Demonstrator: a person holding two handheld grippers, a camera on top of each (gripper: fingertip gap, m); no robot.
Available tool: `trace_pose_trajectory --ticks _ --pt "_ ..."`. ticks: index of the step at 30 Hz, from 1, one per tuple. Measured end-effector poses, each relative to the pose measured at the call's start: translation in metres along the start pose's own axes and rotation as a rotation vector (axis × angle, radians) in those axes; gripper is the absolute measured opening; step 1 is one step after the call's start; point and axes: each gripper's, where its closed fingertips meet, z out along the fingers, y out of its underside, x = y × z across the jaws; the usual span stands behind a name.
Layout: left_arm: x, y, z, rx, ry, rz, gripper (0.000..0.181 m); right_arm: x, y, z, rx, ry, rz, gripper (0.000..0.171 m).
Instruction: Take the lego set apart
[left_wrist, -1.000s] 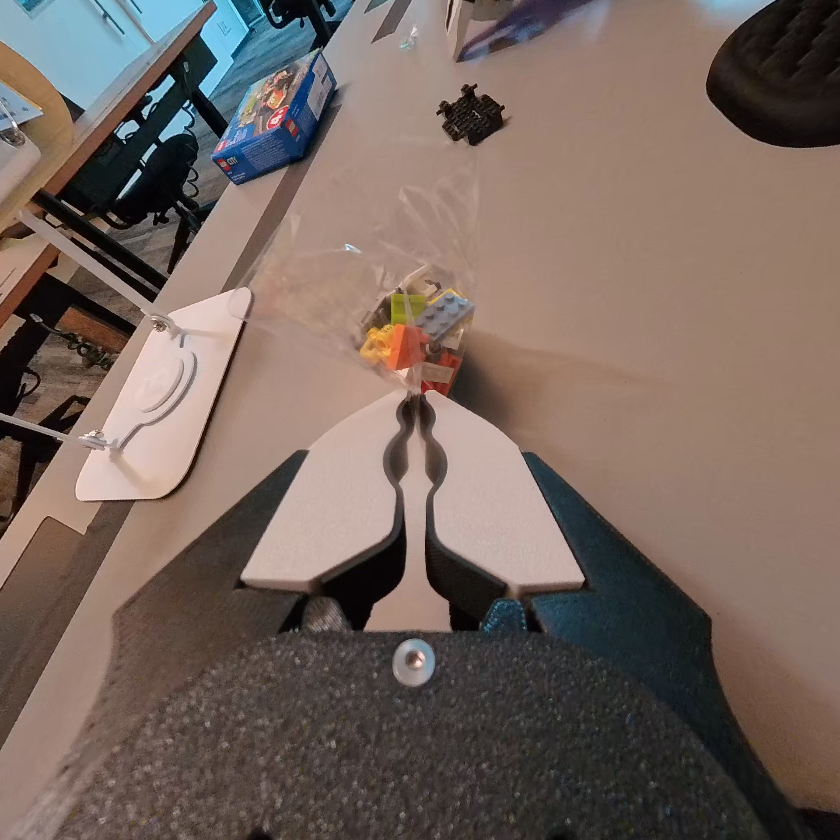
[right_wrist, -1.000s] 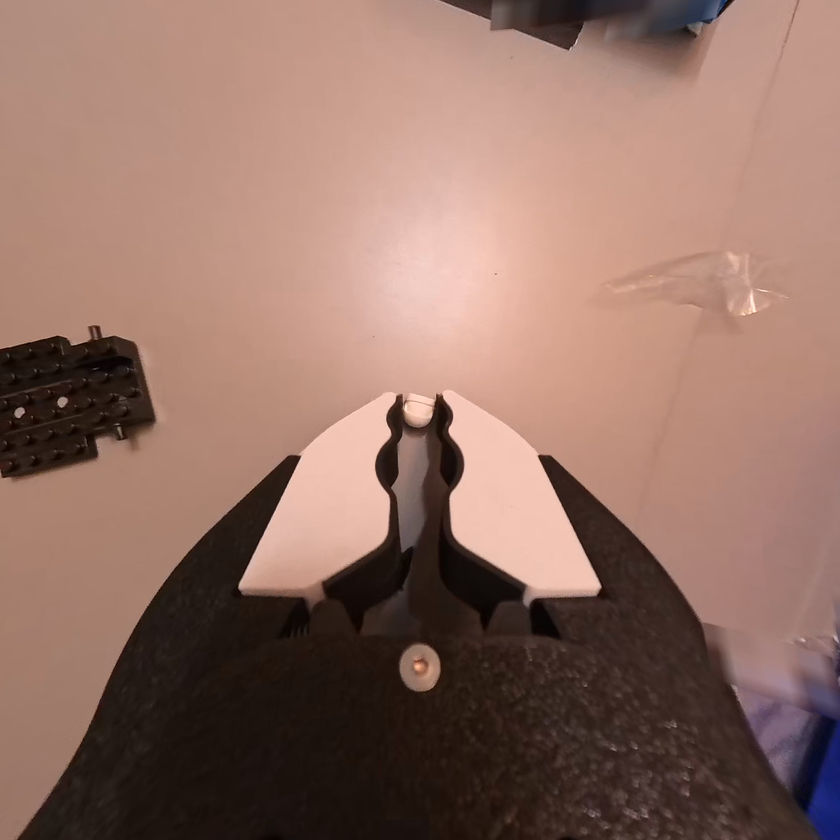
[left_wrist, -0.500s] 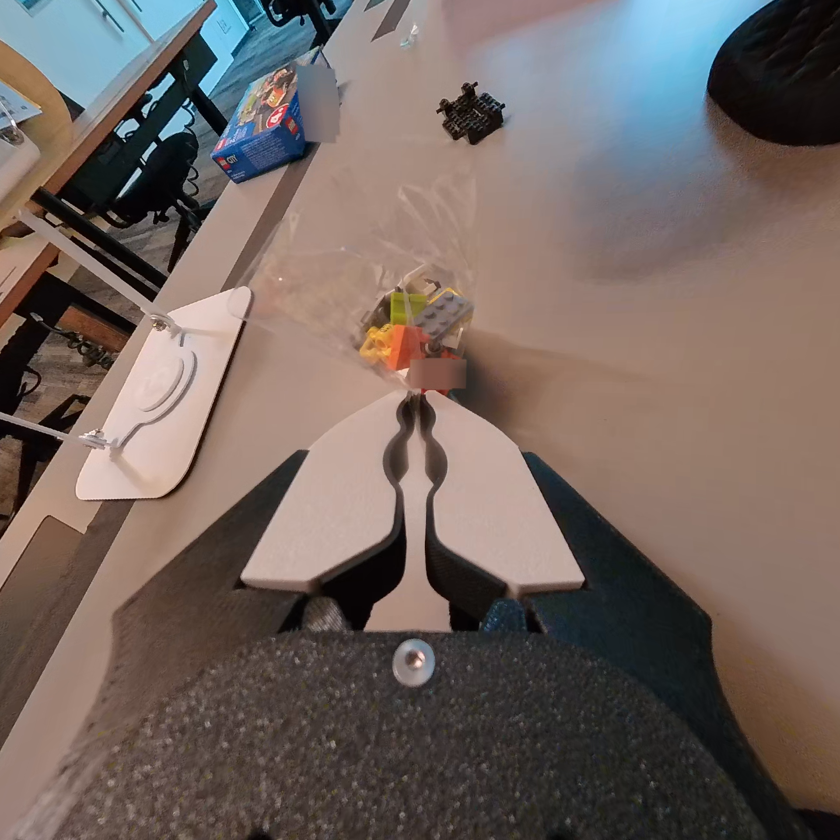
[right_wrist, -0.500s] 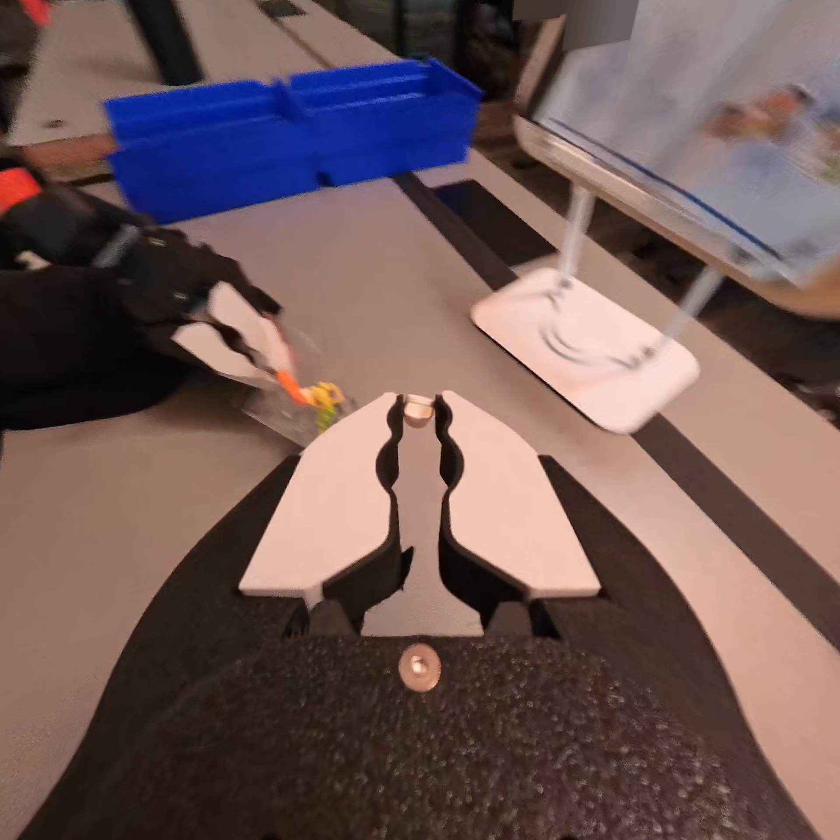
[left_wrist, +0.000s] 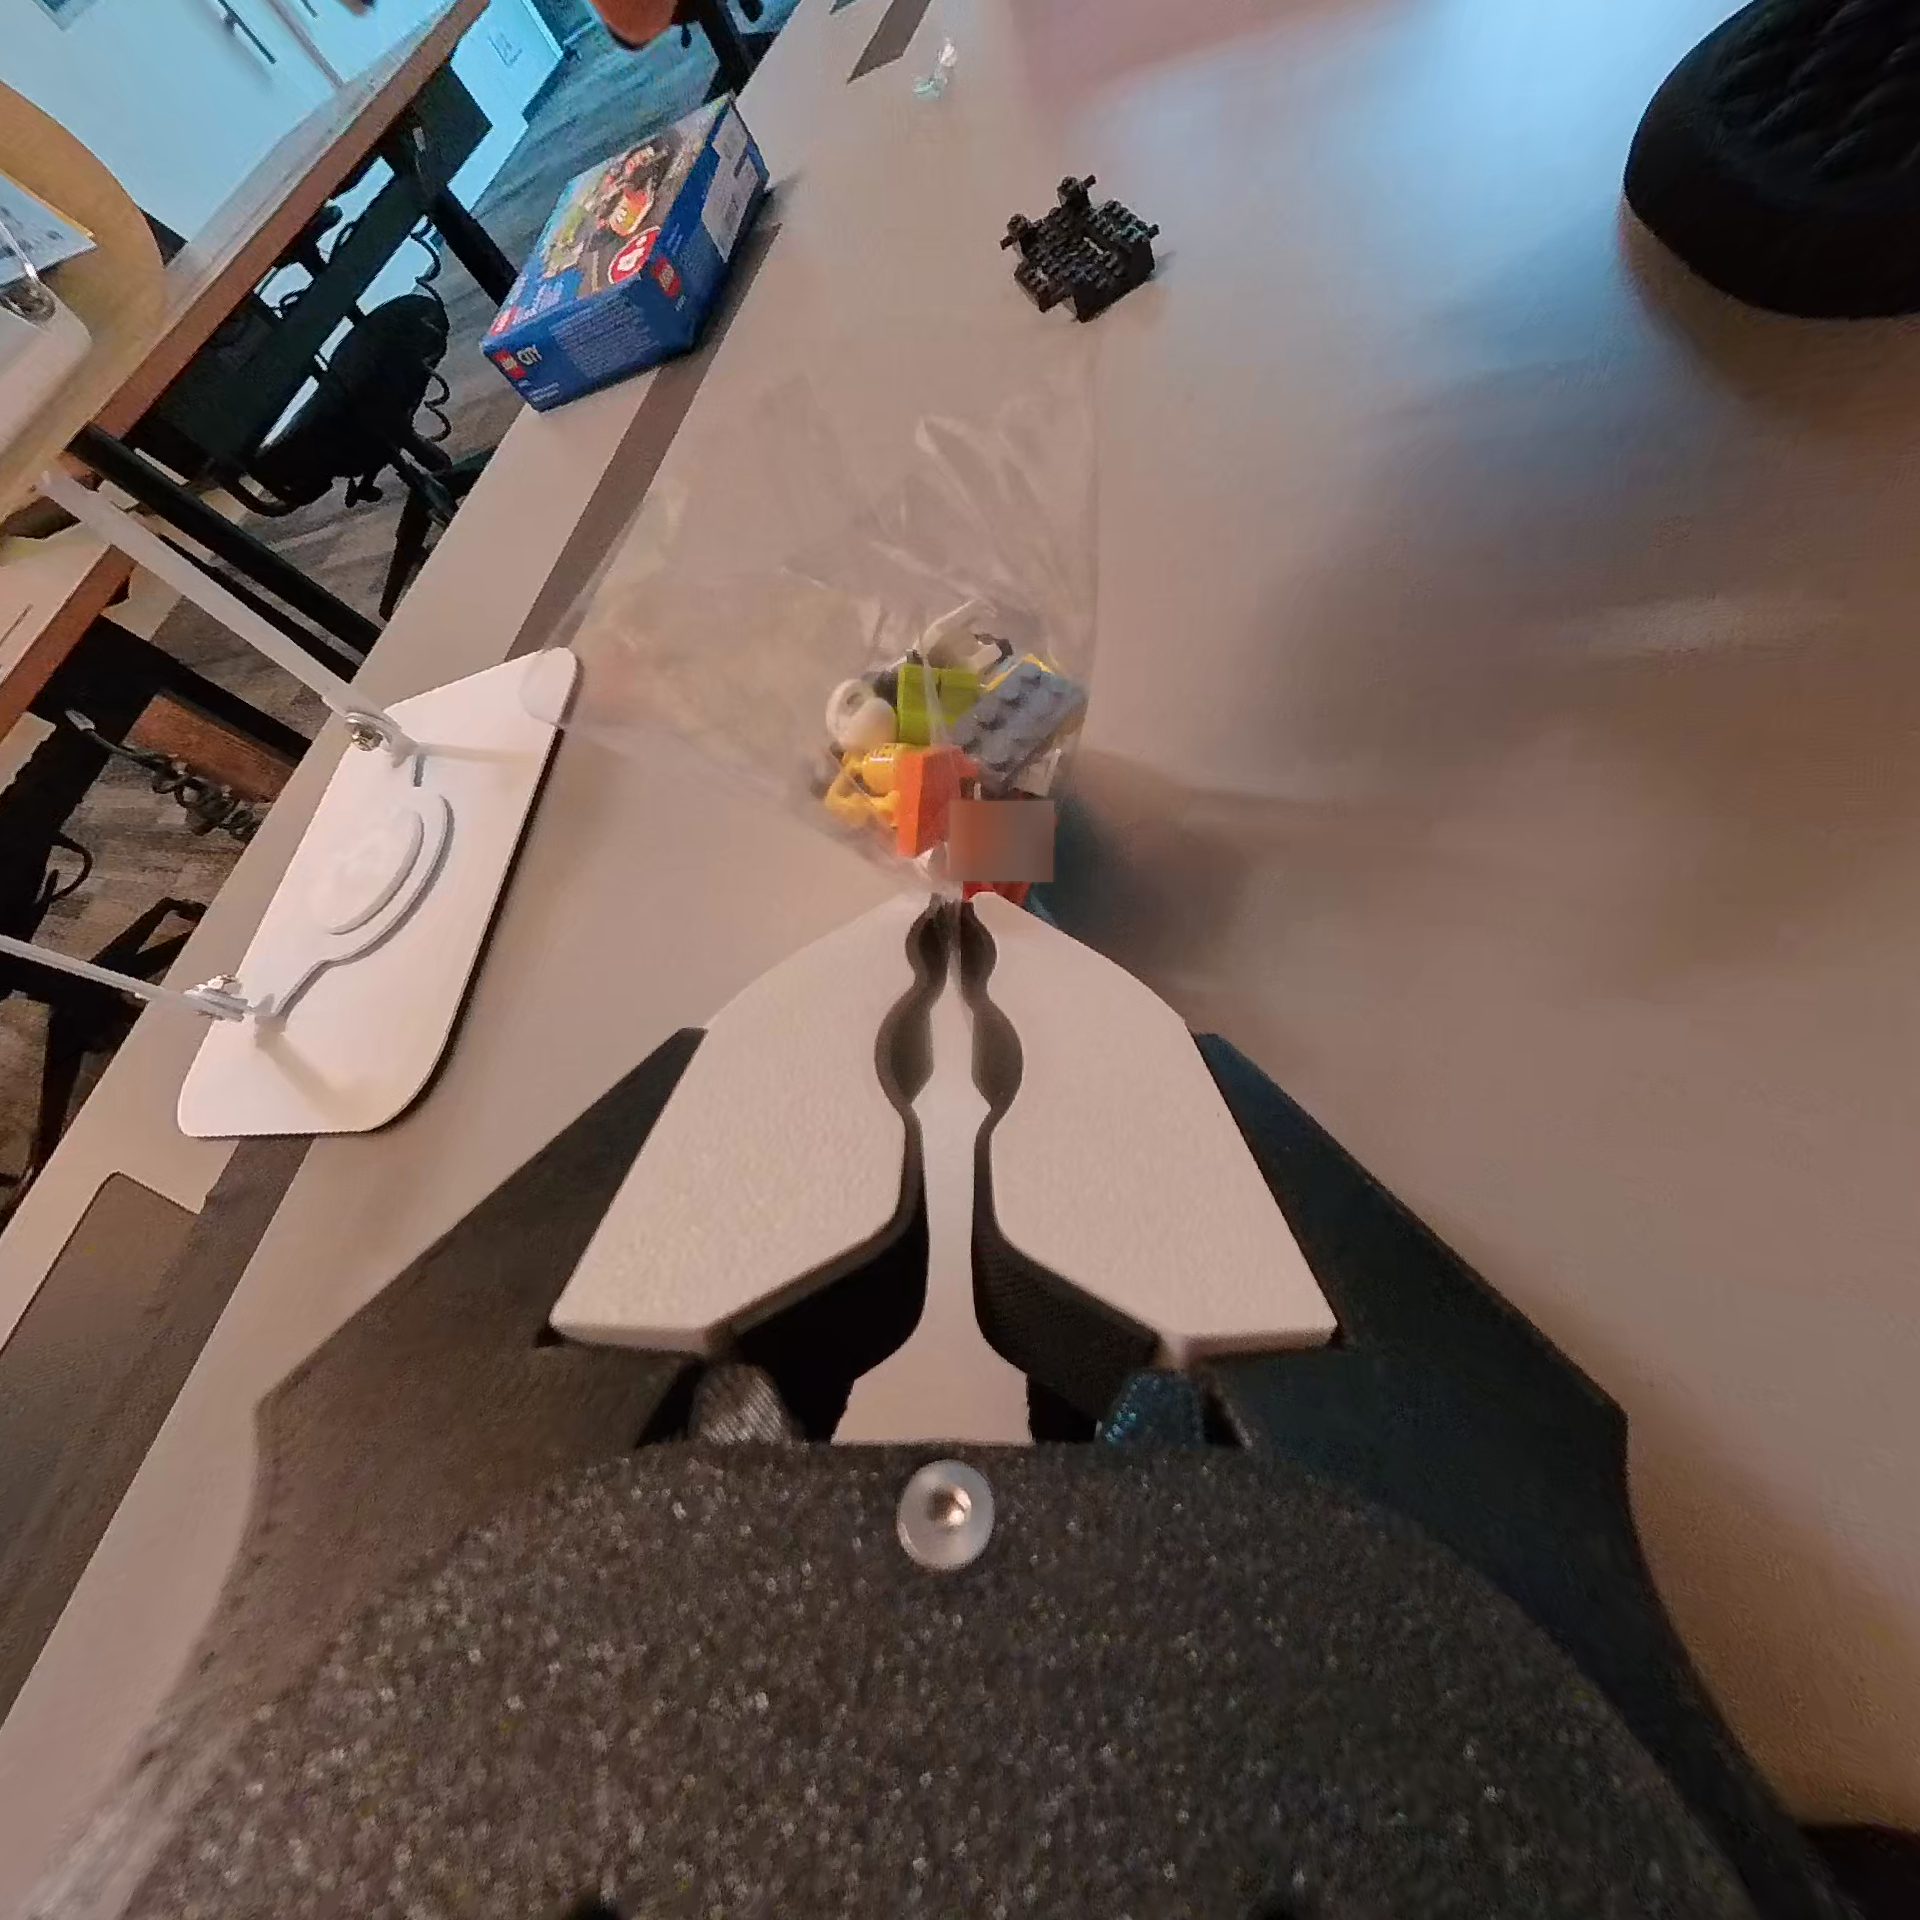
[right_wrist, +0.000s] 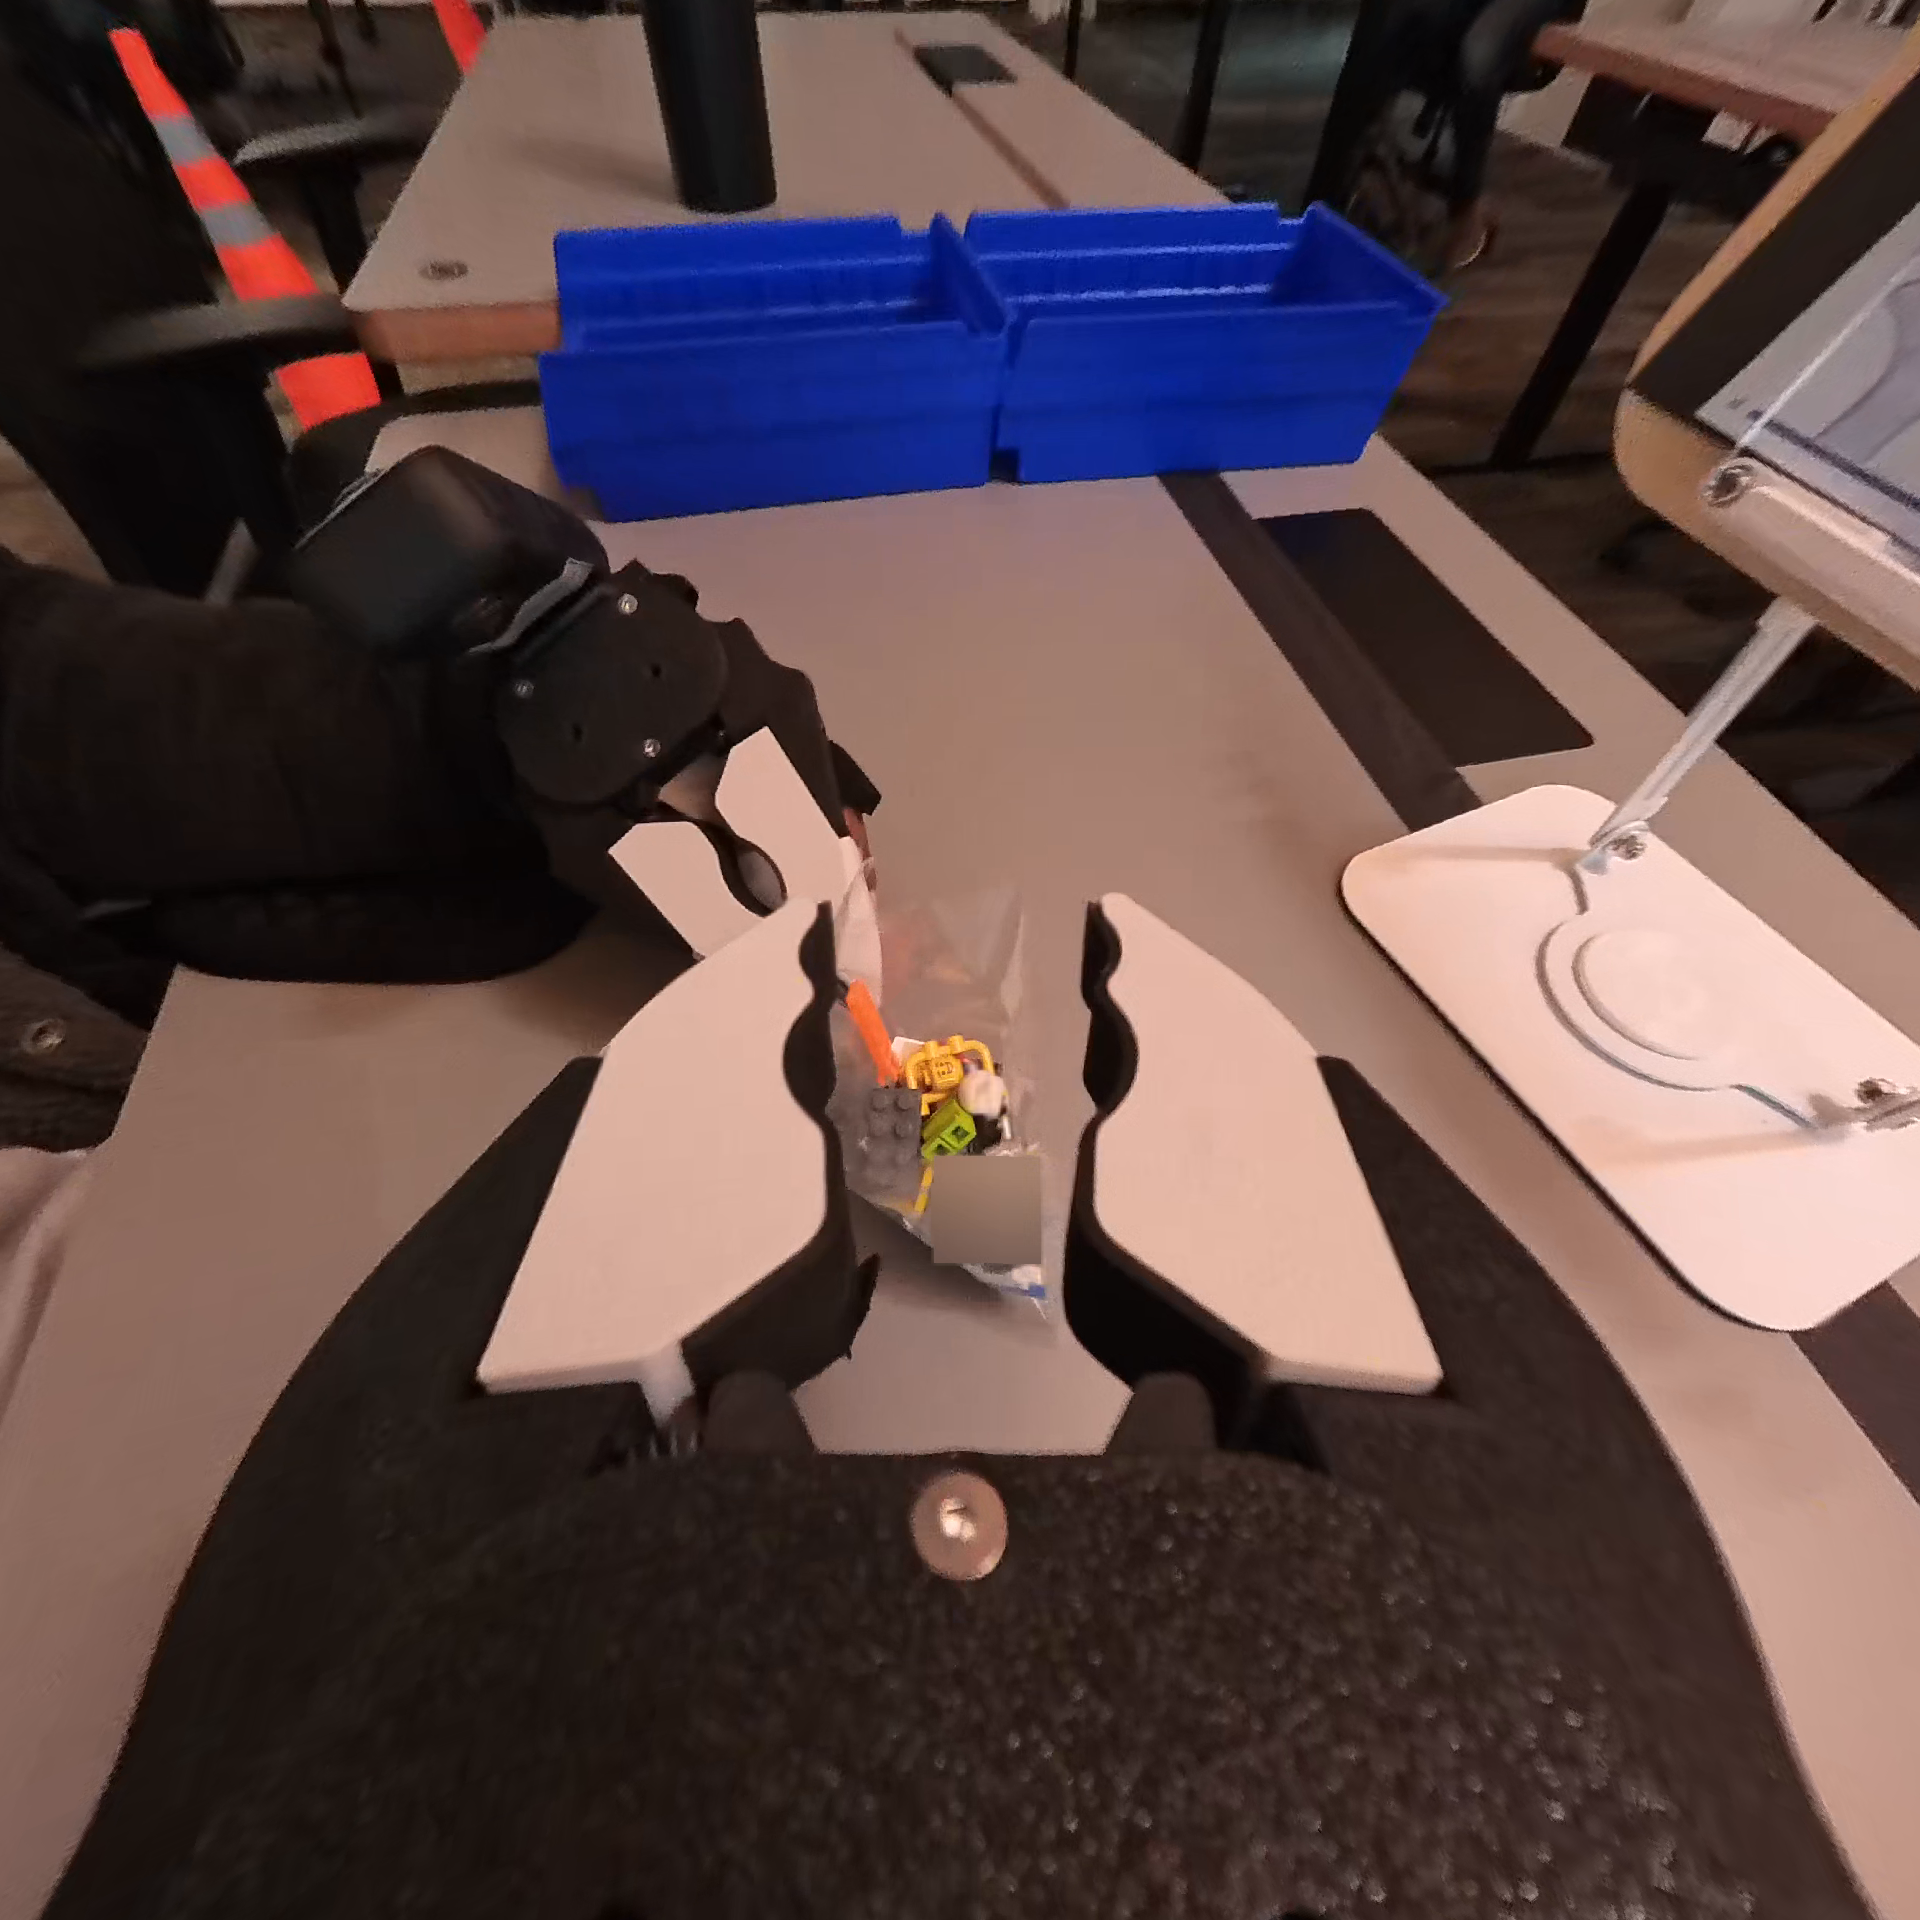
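Note:
A clear plastic bag (left_wrist: 831, 540) with several loose lego pieces (left_wrist: 935, 748) lies on the grey table (left_wrist: 1455, 935). My left gripper (left_wrist: 951, 904) is shut on the bag's near corner; the right wrist view shows it (right_wrist: 847, 831) pinching the bag's (right_wrist: 956, 966) edge. My right gripper (right_wrist: 956, 914) is open and empty, hovering over the bag, with the pieces (right_wrist: 935, 1112) showing between its fingers below. A black lego chassis (left_wrist: 1081, 249) sits farther along the table.
A blue lego box (left_wrist: 634, 270) lies at the table's left edge. A white stand base (left_wrist: 364, 894) (right_wrist: 1642, 1039) sits beside the bag. Blue bins (right_wrist: 977, 364) stand at the table's end. A black rounded object (left_wrist: 1787, 156) lies at the right. A person's dark sleeve (right_wrist: 208, 779) rests on the table. My hands' fingertips stand some 12 centimeters from each other. Left tips and right tips are each some 25 centimeters from the black rounded object (left_wrist: 1787, 156).
My right gripper swung from above the chassis over to the bag and opened; the small white piece it held has left its tips. A white round piece now shows in the bag. The left gripper stayed put.

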Motion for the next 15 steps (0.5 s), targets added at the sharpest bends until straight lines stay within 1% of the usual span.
trace_pose_trajectory --ticks 3,5,7,10,13,15 --pt "0.000 0.000 0.000 0.000 -0.002 -0.002 0.001 0.008 0.008 -0.008 0.018 0.040 -0.001 0.046" --pt "-0.001 0.001 0.000 0.000 -0.003 -0.005 0.001 0.013 0.026 -0.011 -0.014 0.059 -0.034 0.046" --pt "-0.001 0.001 0.000 -0.001 -0.005 -0.007 0.001 0.010 0.049 -0.011 -0.023 0.004 -0.038 0.044" --pt "-0.002 0.002 0.000 0.003 -0.006 -0.010 0.002 0.009 0.078 0.000 -0.011 -0.094 0.021 0.044" --pt "-0.003 0.002 0.000 0.007 -0.009 -0.017 0.001 0.019 0.093 0.010 -0.020 -0.143 0.054 0.045" --pt "-0.003 0.002 0.000 0.011 -0.009 -0.017 0.001 0.023 0.096 0.016 -0.003 -0.186 0.093 0.045"
